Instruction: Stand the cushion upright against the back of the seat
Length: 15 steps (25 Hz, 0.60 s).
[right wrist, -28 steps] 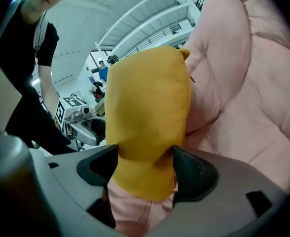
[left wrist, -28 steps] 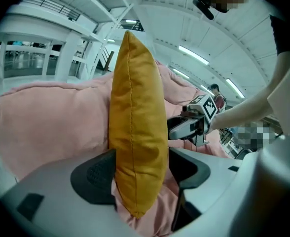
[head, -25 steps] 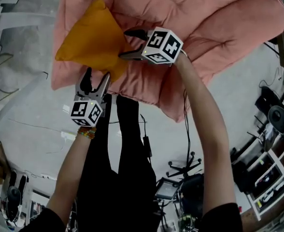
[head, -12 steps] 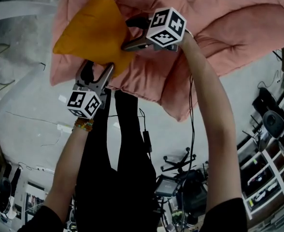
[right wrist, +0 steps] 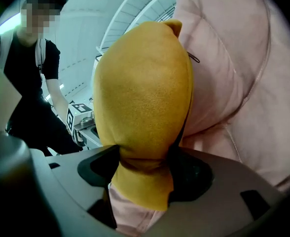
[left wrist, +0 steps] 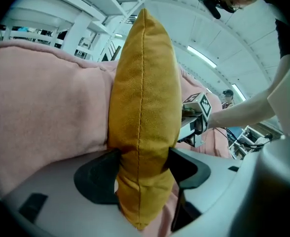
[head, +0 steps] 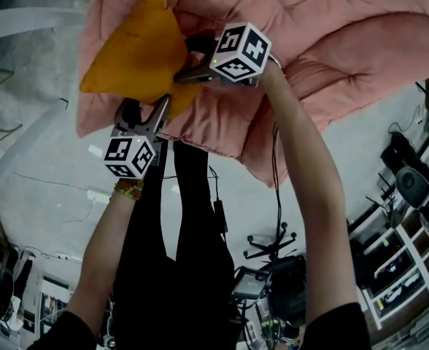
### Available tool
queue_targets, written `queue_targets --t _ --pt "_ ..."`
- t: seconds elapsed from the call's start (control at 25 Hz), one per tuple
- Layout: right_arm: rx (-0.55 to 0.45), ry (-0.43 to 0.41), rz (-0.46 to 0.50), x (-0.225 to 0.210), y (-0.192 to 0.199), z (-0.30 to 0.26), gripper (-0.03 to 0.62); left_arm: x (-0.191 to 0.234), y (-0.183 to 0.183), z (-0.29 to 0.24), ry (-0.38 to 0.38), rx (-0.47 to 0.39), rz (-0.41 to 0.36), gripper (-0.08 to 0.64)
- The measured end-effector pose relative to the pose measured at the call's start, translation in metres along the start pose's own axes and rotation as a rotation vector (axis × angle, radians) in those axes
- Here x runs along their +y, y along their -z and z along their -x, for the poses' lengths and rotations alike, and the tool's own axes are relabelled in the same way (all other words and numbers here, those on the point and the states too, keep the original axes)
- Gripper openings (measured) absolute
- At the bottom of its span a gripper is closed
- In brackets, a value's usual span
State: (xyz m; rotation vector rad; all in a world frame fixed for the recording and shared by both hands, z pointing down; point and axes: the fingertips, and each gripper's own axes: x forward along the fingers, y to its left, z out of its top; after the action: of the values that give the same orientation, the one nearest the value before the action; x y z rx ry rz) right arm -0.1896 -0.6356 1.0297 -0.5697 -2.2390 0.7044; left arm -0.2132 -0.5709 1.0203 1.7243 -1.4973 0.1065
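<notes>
1. Your left claw (head: 143,111) is clamped tight on the lower corner of the cushion (head: 136,49), at the front edge of the seat (head: 331,42).
2. Your right claw (head: 188,58) pinches the cushion's neighbouring corner, further in over the seat. Its jaws have just been closing a little, with fabric squeezed between them.
3. The cushion stands on edge on the seat, one face against it.

- No words, brand names or numbers can be read in any view.
- The only sign-like marks are black-and-white square patterns — coded blocks, not letters. They stand on the faces of the cube (head: 130,157) on the left gripper (head: 147,106) and the cube (head: 238,52) on the right gripper (head: 185,63).
- Print on the distant shelves and gear is too small to read.
</notes>
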Motion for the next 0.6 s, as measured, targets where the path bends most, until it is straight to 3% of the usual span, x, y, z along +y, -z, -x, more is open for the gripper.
queue_targets --t 0.32,0.6 --pt "-0.108 0.141 -0.056 0.012 0.002 0.008 0.249 0.000 -0.001 0.004 -0.006 0.062 -0.025 0.255" --pt "-0.168 0.225 -0.125 0.028 -0.003 0.016 0.230 -0.003 -0.017 0.017 0.002 0.087 -0.098 0.239"
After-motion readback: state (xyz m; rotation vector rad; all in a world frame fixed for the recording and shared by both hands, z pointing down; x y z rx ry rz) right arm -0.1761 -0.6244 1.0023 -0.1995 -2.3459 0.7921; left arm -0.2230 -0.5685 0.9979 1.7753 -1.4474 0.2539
